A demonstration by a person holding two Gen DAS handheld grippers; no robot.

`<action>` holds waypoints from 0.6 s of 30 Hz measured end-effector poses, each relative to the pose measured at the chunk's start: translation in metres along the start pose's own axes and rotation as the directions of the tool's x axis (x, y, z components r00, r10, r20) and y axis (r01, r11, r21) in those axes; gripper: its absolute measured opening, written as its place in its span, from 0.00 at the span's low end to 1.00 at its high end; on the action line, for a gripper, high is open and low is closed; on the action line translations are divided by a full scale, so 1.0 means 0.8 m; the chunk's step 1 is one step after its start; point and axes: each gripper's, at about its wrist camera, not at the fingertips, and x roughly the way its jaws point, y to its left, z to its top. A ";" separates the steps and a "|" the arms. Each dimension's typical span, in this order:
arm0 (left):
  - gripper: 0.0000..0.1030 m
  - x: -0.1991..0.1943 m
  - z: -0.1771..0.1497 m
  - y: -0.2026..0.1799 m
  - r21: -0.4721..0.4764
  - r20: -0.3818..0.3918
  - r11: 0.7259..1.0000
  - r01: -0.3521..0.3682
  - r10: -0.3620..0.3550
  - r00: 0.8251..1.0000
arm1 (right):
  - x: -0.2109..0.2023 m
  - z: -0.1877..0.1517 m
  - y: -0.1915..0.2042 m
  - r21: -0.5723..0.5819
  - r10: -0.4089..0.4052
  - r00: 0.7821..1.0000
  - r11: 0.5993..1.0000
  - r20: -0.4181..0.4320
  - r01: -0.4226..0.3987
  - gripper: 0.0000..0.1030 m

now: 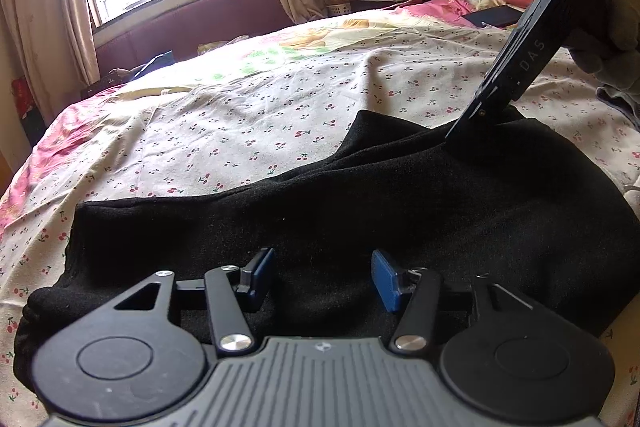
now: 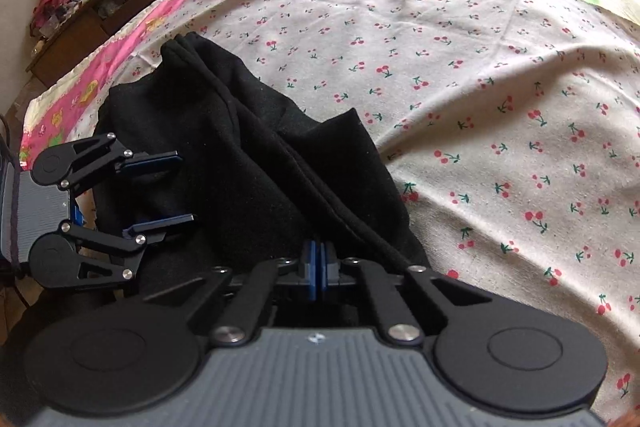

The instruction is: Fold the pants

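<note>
Both tongs were at the pants (image 1: 360,211), which lay dark and bunched on the cherry-print sheet (image 2: 480,87) near the bed's edge. My left tongs (image 1: 322,277) stood apart, fingers wide, hovering just over the cloth with nothing between them. My right tongs (image 2: 319,267) were pressed together; black cloth ran up to the blue pads (image 2: 310,263), so I judged them clamped on an edge of the pants, though the grip itself was partly hidden. In the right view the pants stretched from the pads toward 11 o'clock, several layered edges running side by side, one flap reaching toward 1 o'clock. In the left view the right tongs came in at 2 o'clock, tip down on the far corner of the cloth.

I judged the legs already laid together lengthwise, so a first fold seemed done. Left to do: flatten the ridges, then fold the length over. The stack was not yet neat.
</note>
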 end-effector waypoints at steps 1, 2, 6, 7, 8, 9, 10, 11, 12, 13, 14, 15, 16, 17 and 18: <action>0.65 0.000 0.001 0.000 -0.005 0.008 1.000 -0.002 0.002 1.000 | -0.008 0.002 0.000 0.008 -0.007 1.000 1.000 0.026 0.007 0.01; 0.66 0.001 0.001 -0.001 -0.012 0.016 1.000 -0.003 0.004 1.000 | -0.015 0.004 -0.004 0.033 -0.026 0.998 0.999 0.061 0.024 0.00; 0.69 0.010 -0.003 -0.014 0.025 0.010 0.999 -0.019 0.019 1.000 | 0.001 0.007 -0.040 0.169 -0.143 0.985 0.978 0.098 0.125 0.00; 0.70 0.007 -0.002 -0.014 0.032 0.018 0.999 -0.019 0.018 1.000 | 0.000 0.004 -0.039 0.151 -0.118 0.989 0.983 0.092 0.103 0.00; 0.71 0.004 -0.003 -0.013 0.031 0.022 0.999 -0.009 0.009 1.000 | -0.006 0.001 -0.034 0.132 -0.059 0.994 0.990 0.091 0.047 0.01; 0.71 0.002 -0.005 -0.011 0.022 0.020 1.000 0.000 0.000 1.000 | -0.015 -0.003 -0.026 0.116 -0.010 0.995 0.993 0.100 -0.002 0.03; 0.72 0.002 -0.006 -0.009 0.010 0.017 1.000 0.006 -0.006 1.000 | -0.023 -0.005 -0.017 0.088 0.005 0.993 0.996 0.116 -0.016 0.08; 0.72 0.002 -0.006 -0.007 0.001 0.016 1.000 0.010 -0.010 1.000 | -0.028 -0.006 -0.004 0.038 0.012 0.992 0.999 0.122 -0.017 0.09; 0.72 0.002 -0.005 -0.004 -0.009 0.015 1.000 0.013 -0.012 1.000 | -0.030 -0.005 0.007 -0.018 0.018 0.994 1.000 0.112 -0.016 0.09; 0.72 0.001 -0.004 -0.004 -0.013 0.014 1.000 0.009 -0.009 1.000 | -0.026 -0.001 0.012 -0.044 0.037 0.994 0.998 0.101 -0.033 0.14; 0.72 0.000 -0.004 -0.004 -0.015 0.013 1.000 0.005 -0.005 1.000 | -0.015 0.005 0.017 -0.063 0.054 0.995 0.997 0.087 -0.049 0.25; 0.72 -0.001 -0.004 -0.005 -0.016 0.009 1.000 0.003 -0.003 1.000 | -0.003 0.011 0.017 -0.071 0.058 0.996 0.996 0.069 -0.053 0.30; 0.72 -0.002 -0.004 -0.006 -0.013 0.006 1.000 0.003 -0.003 1.000 | 0.013 0.016 0.016 -0.079 0.068 0.997 0.995 0.034 -0.065 0.35; 0.72 -0.003 -0.005 -0.007 -0.008 0.005 1.000 0.003 -0.003 1.000 | 0.028 0.020 0.014 -0.094 0.075 0.997 0.993 -0.010 -0.076 0.36; 0.72 -0.003 -0.005 -0.009 0.000 0.002 1.000 0.005 -0.005 1.000 | 0.039 0.022 0.013 -0.104 0.076 0.996 0.991 -0.038 -0.080 0.36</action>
